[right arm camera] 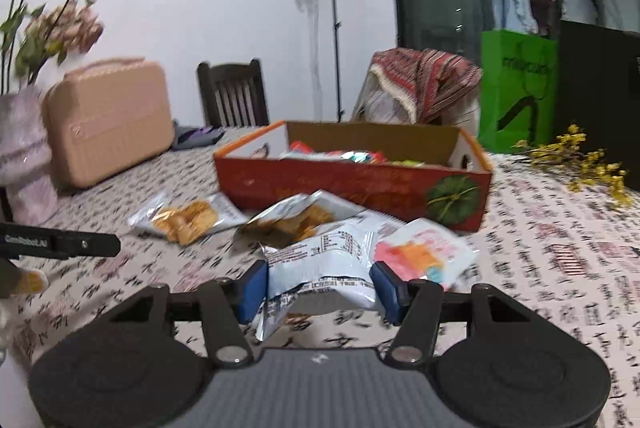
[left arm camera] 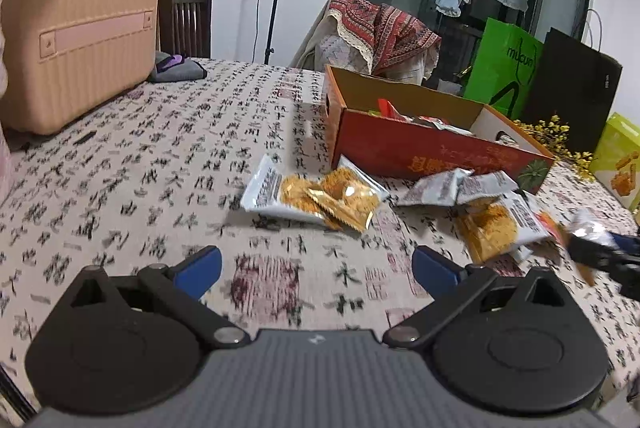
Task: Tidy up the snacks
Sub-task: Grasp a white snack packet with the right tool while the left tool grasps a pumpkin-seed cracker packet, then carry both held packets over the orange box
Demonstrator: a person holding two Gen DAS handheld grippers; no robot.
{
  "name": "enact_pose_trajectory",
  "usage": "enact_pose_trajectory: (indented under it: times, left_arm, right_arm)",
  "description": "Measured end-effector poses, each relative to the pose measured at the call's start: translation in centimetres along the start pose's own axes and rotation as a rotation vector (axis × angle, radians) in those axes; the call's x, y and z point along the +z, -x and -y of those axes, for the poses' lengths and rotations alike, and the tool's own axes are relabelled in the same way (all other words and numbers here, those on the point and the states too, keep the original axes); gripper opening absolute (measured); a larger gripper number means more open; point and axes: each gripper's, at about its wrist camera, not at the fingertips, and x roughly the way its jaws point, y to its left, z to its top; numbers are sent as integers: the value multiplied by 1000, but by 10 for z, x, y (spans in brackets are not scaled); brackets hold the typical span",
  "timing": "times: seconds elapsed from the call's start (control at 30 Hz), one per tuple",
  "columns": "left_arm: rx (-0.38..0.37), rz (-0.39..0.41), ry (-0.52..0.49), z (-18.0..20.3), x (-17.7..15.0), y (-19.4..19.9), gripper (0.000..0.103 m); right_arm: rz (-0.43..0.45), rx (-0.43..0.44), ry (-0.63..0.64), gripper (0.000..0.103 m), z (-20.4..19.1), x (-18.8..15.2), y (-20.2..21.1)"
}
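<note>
**Right tongs gripping a snack packet, left tongs empty**

The right tongs [right arm camera: 320, 286] are squeezing a white snack packet [right arm camera: 320, 264] between the blue pads [right arm camera: 253, 290], lifting it just above the counter [right arm camera: 560, 268]. The left tongs [left arm camera: 316, 268] are hanging wide open over bare cloth, holding nothing. Beyond them, more snack packets [left arm camera: 316, 194] are lying scattered on the counter, just near of the red cardboard box [right arm camera: 352, 184], which is sitting further back with wrapped snacks inside. A pink case [left arm camera: 76, 40] is standing at the far left.
</note>
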Motion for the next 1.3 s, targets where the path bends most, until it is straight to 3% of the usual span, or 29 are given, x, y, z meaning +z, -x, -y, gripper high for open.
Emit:
enact_pose_trajectory:
  times: [0.37, 0.67, 0.87, 0.93, 1.03, 1.3]
  left_arm:
    - [20, -19, -177, 39, 35, -50, 103]
    - [96, -121, -282, 60, 45, -112, 101]
    - [122, -139, -275, 61, 43, -129, 86]
    - [108, -132, -280, 61, 45, -131, 68]
    - [64, -128, -290, 62, 45, -127, 50]
    - [36, -50, -281, 63, 46, -101, 46]
  right_arm:
    - [39, -73, -84, 56, 41, 5, 2]
    - [41, -97, -127, 56, 65, 7, -5]
    - [32, -91, -159, 56, 78, 7, -15]
    - [29, -87, -163, 56, 79, 7, -17]
    - [26, -79, -165, 56, 80, 6, -18]
    - [17, -60, -167, 56, 83, 7, -23]
